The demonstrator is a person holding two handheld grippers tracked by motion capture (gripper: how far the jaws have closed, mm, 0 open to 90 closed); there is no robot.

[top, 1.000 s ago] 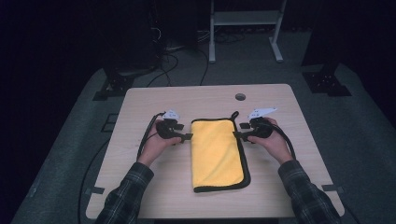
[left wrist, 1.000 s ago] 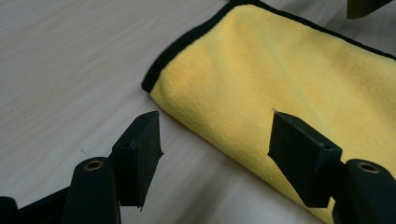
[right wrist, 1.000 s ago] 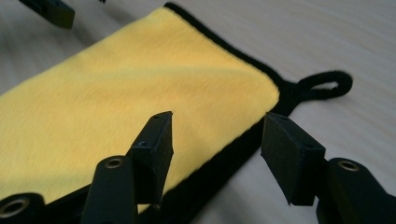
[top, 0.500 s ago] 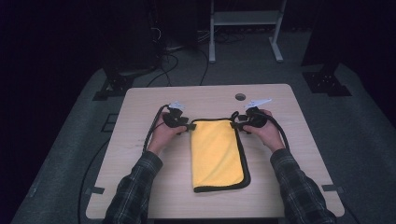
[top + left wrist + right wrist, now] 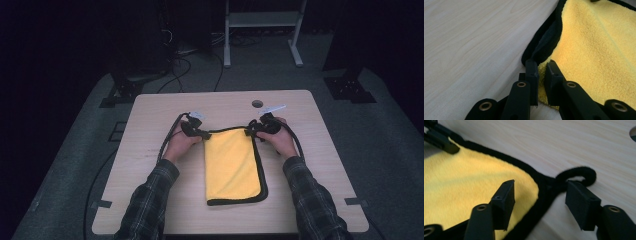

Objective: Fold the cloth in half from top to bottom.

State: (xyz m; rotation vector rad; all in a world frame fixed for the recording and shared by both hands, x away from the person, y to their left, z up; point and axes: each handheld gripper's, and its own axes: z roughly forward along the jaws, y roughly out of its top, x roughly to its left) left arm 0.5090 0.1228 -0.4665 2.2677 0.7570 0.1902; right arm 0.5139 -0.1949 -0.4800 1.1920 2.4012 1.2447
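Yellow cloth (image 5: 232, 165), table (image 5: 150, 125) centre. Left gripper (image 5: 541, 72) pinches cloth's 11 o'clock corner. Right gripper (image 5: 539, 202) agape, straddling 1 o'clock corner.

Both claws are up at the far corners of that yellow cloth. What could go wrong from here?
The left claw is nearly shut on just a thin bit of the cloth at its corner, so the fabric might slip out when lifted. The right claw is wide open around the other corner beside the black loop; it might catch only the loop. With uneven grips, the cloth could sag or twist.
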